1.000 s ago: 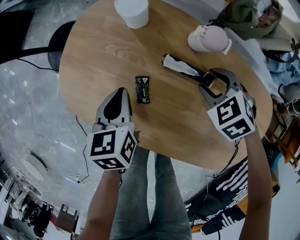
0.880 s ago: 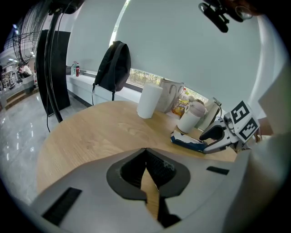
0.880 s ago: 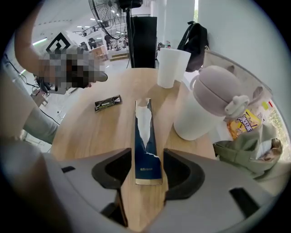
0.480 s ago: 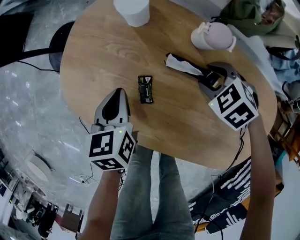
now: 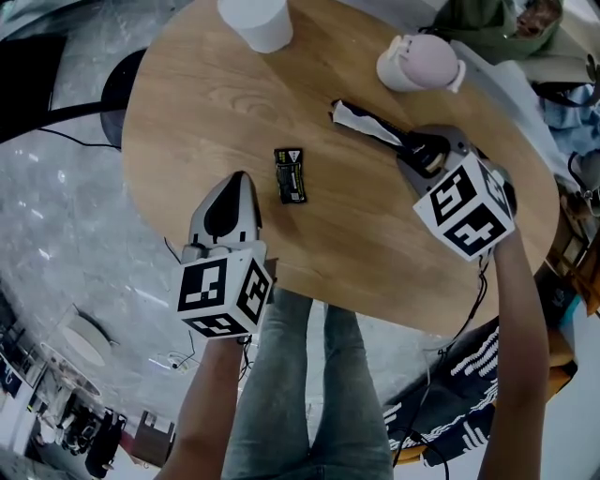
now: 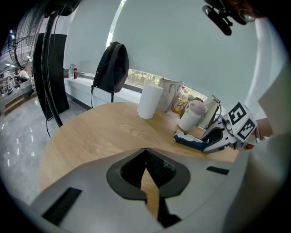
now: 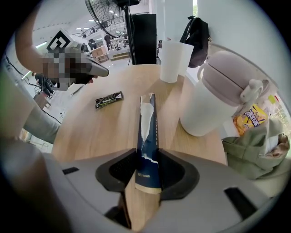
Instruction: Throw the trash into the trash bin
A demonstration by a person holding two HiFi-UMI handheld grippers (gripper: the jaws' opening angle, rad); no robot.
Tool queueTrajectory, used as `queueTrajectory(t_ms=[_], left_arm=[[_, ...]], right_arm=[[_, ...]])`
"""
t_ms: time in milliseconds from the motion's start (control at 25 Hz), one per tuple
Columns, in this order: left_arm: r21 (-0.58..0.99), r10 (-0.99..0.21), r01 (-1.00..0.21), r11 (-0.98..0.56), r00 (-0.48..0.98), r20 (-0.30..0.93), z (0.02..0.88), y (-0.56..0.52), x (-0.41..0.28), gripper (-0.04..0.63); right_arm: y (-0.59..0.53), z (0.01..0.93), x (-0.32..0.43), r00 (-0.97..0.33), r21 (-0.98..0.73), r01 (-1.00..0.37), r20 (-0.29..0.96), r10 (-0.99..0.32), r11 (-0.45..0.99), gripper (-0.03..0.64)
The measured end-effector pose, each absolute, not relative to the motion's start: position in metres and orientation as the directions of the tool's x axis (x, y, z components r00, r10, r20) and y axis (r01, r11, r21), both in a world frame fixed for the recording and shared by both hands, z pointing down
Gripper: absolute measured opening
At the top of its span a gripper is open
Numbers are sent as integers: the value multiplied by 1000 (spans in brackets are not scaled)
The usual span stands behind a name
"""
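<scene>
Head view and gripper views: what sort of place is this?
Probably an open office or lab common area, not a home: a round wooden table on a polished grey floor, a pedestal fan, and a backpack by the window ledge.

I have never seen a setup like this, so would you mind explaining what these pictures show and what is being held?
There is no robot here: a person holds a two-jaw gripper in each hand. One picture comes from a camera on the person's head, looking steeply down. The other two come from cameras riding on each gripper. On the wooden table are a small black packet, a white cup and a lidded bottle. The right gripper has just been closing its jaws and now clamps one end of a torn wrapper that lies on the table. The left gripper is shut and empty.
</scene>
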State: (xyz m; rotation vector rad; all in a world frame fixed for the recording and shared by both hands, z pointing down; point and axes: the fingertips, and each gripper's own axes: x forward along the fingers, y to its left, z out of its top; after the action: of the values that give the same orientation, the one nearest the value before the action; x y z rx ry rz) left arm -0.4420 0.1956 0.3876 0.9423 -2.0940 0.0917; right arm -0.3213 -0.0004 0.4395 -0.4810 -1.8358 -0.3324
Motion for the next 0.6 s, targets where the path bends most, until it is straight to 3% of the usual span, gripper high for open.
queueTrajectory(t_ms=[600], left_arm=[[249,-624,-701,668,-346,701,378,178,-403,18]], right_arm=[[-3,412,-275,-337,-1,385,931,142,923,152]])
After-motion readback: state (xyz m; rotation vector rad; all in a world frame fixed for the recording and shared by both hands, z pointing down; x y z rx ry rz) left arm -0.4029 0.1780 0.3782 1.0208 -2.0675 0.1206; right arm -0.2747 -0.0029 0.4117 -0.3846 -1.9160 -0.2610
